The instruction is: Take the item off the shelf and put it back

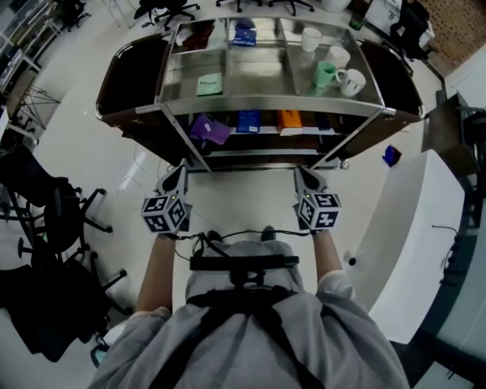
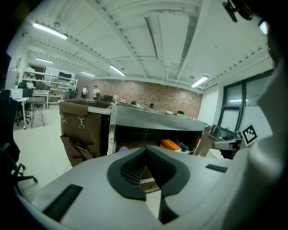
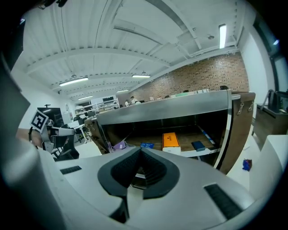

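Before the steel shelf cart (image 1: 273, 112), left hand-held gripper (image 1: 181, 170) and right hand-held gripper (image 1: 302, 174) both closed on nothing, orange box (image 1: 288, 119) lying inside it

Office chairs: black, on castors; one (image 1: 64, 216) at the left of the head view, more (image 1: 168, 9) along its top edge.
Small blue object (image 1: 391, 156): on the pale floor (image 1: 250, 194), just beside the white counter (image 1: 414, 228) at the right.
Brick wall (image 2: 153, 93): across the far end of the room.
Ceiling lights (image 2: 49, 30): long strips, lit.
Storage racks (image 2: 47, 85): far left, at the back.
People (image 2: 95, 91): two standing figures, far off, before the brick wall.
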`<state>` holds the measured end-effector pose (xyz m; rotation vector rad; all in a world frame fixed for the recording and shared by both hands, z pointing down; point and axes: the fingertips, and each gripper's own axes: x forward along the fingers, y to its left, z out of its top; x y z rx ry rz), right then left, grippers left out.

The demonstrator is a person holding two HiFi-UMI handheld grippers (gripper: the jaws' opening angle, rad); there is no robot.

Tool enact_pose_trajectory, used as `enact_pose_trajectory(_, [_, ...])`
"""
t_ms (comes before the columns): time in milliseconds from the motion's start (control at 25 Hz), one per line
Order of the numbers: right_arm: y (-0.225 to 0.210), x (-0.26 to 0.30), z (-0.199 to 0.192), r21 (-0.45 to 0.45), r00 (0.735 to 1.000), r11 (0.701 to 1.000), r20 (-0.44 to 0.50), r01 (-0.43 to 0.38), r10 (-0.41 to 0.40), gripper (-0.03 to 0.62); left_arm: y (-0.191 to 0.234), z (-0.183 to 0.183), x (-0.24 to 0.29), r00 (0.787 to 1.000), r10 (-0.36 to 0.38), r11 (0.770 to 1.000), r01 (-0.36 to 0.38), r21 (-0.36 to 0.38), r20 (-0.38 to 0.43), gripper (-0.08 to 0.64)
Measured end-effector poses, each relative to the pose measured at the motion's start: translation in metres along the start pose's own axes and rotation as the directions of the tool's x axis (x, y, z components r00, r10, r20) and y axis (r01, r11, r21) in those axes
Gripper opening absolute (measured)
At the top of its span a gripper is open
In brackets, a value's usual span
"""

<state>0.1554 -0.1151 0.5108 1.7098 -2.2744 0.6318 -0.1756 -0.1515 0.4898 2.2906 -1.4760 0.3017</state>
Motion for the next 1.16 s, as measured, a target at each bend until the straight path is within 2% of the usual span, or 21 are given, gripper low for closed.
enact_pose_trajectory(440, [0.003, -0.004, -0.006, -0.022, 1.0, 1.0, -0.012, 0.017, -0.018, 0.009, 0.007, 0.0, -0.006, 1.0, -0.007, 1.0, 0.007, -0.006, -0.003, 0.008])
enact_pose_trajectory(1160, [0.0, -0.002, -0.012, -0.043, 1.0, 0.999, -0.031, -0.005, 0.004, 0.009, -0.001, -0.01, -0.012, 1.0, -0.004, 1.0, 0.003, -0.01, -0.016, 0.008])
